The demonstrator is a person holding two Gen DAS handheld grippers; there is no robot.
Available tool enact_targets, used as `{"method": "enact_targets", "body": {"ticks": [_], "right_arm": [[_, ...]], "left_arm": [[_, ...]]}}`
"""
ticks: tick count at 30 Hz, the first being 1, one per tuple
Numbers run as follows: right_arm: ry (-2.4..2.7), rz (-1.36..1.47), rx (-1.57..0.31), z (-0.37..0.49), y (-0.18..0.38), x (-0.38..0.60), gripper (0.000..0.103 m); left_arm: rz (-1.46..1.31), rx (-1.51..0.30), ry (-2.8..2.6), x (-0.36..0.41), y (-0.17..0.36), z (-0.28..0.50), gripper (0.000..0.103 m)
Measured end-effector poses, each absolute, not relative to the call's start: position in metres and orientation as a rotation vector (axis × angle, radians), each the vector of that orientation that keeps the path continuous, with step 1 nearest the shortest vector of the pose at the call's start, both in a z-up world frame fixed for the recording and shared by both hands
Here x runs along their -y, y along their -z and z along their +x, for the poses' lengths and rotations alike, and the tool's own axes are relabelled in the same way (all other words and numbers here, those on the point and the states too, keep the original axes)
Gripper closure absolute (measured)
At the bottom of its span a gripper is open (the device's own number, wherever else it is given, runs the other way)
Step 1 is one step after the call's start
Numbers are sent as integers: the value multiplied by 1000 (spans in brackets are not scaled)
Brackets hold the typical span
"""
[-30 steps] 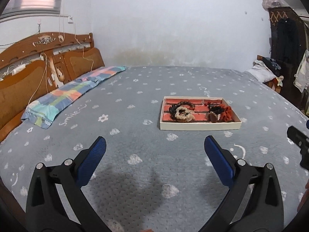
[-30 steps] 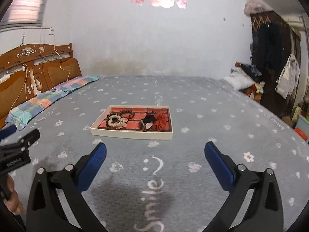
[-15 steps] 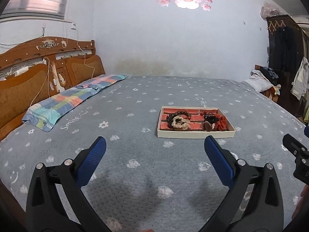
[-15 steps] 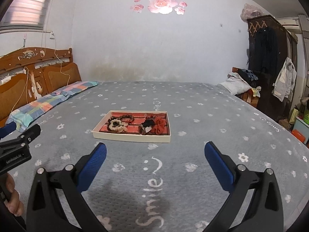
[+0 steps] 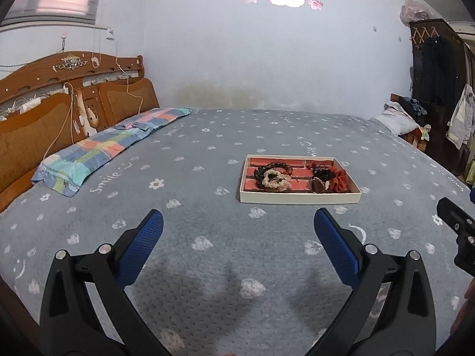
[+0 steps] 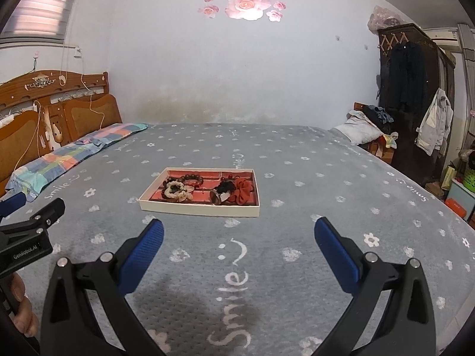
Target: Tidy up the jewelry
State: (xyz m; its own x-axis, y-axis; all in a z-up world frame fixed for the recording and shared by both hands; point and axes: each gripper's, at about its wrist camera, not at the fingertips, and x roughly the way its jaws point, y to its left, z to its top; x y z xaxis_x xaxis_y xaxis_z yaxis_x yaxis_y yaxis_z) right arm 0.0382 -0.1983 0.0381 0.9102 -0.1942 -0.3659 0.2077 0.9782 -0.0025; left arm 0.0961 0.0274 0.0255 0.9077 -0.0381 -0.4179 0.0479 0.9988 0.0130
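Left tongs [image 5: 237, 222] — held level above the near part of the bed [image 5: 207, 154], both blue pads spread wide apart, nothing between them. They point toward the far wall, with the tray [image 5: 299, 198] ahead and slightly right of centre, well apart from the fingertips.

Right tongs [image 6: 237, 231] — same pose: level, aimed across the bed, pads spread wide and empty. In the right wrist view the tray [image 6: 199, 209] lies ahead and a little left of centre, beyond the fingertips and not touching them.

The 2 tools sit side by side. The right tongs show as a black tip at the right edge of the left wrist view; the left tongs show at the left edge of the right wrist view, with the fingers of the person's left hand [image 6: 22, 305] wrapped on the handle below.

Tray: shallow, cream-walled, red-lined with dividers, resting flat on the grey patterned blanket near the middle of the bed. Contents, left to right: a dark bead bracelet [image 5: 268, 169] with a cream scrunchie [image 5: 274, 180] lying on it; a black scrunchie [image 5: 322, 173]; a red scrunchie [image 5: 340, 179] at the right end. A small brown round piece [image 5: 317, 185] sits near the front wall — identity cannot be told.

A patchwork pillow [image 5: 109, 148] lies along the headboard at the left.
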Motion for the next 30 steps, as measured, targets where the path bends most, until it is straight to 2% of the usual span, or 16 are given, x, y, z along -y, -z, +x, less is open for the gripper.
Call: {"method": "enact_targets", "body": {"ticks": [30], "right_arm": [[216, 41, -373, 34, -42, 198, 4]], "left_arm": [[39, -413, 54, -26, -29, 91, 5]]}}
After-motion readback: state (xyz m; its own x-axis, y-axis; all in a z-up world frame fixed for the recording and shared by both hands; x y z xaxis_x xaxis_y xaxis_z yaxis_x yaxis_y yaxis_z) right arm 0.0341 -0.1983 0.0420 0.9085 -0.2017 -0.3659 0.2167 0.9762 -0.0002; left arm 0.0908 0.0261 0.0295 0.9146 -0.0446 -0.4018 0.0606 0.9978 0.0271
